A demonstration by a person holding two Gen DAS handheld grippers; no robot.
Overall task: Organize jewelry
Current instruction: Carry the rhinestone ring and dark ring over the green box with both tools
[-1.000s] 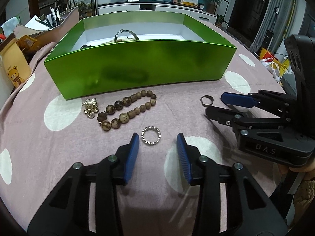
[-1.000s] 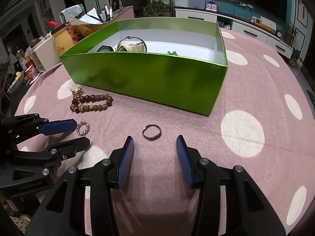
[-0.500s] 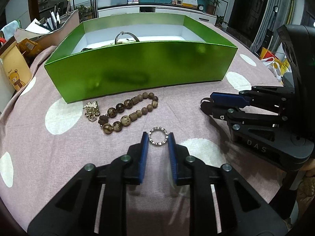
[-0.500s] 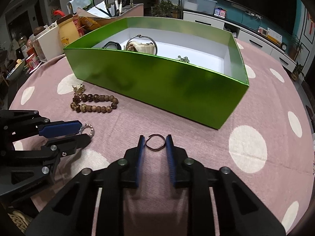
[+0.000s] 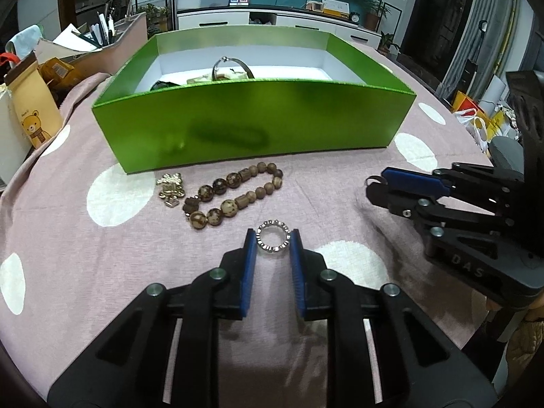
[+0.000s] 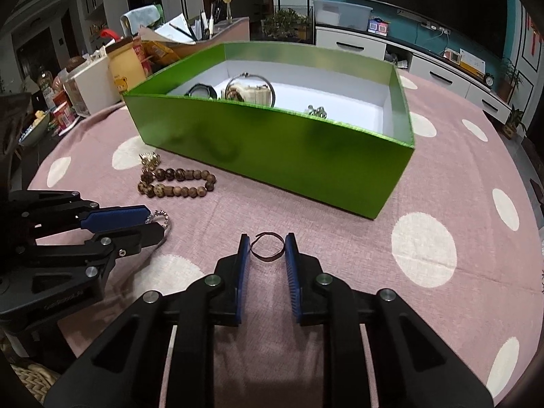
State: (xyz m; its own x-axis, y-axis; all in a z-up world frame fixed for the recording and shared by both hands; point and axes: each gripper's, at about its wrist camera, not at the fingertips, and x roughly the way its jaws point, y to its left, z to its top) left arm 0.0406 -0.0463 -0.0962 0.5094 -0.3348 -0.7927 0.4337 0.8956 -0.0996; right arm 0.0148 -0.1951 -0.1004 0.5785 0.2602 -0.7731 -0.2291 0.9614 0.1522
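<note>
My left gripper (image 5: 272, 242) is shut on a silver studded ring (image 5: 273, 241), pinched between its blue pads and lifted a little off the pink dotted cloth. My right gripper (image 6: 267, 246) is shut on a thin dark ring (image 6: 267, 247), also held just above the cloth. The green box (image 5: 251, 125) stands behind, holding a silver bangle (image 5: 233, 66) and other pieces. A wooden bead bracelet (image 5: 234, 195) and a gold charm (image 5: 171, 187) lie on the cloth in front of the box.
The table carries a pink cloth with white dots (image 6: 423, 250). Cartons, a bear-print bag (image 5: 32, 112) and paper clutter stand at the left edge. The right gripper (image 5: 442, 200) shows at the right of the left wrist view.
Both grippers closed from wide open onto their rings, then rose slightly with them. The box now looks farther below and both rings sit between the pads.
</note>
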